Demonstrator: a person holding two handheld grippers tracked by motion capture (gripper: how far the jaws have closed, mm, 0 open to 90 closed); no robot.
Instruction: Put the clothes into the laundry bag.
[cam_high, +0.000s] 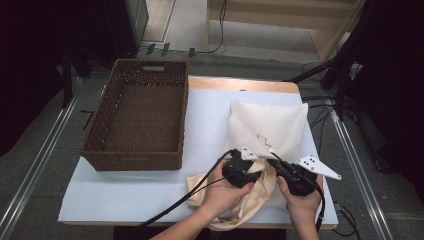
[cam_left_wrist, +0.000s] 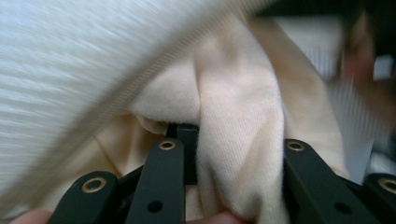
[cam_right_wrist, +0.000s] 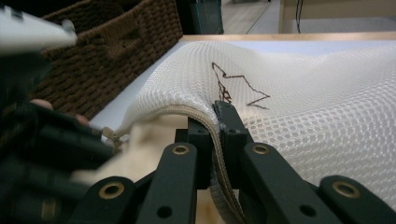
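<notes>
Basket: a dark brown woven basket (cam_high: 136, 115) stands at the surface's 9 o'clock side, well apart from both hands; its inside looks bare.
Surface: a white sheet covers the surface (cam_high: 125, 192); bare wood shows at the 12 o'clock edge.
Left tongs: the left tongs (cam_high: 248, 169), near 6 o'clock, point toward 2 o'clock, into the bag's mouth. In the left gripper view a thick fold of cream cloth (cam_left_wrist: 233, 135) fills the gap between the two black jaws, which stand partly apart around it. The view is blurred, so whether the pads press on the fold I cannot tell.
Cream cloth: it spills out of the bag's opening toward 6 o'clock, under both hands.
Mesh bag: a white mesh laundry bag (cam_high: 270, 127) with a dark scribble on top lies right of centre, from 3 o'clock inward.
Right tongs: the right tongs (cam_right_wrist: 215, 122), just right of the left pair, are clamped tight on the bag's zippered rim (cam_right_wrist: 180, 109), lifting it.
In the way: the raised mesh flap hangs over the left tongs.
</notes>
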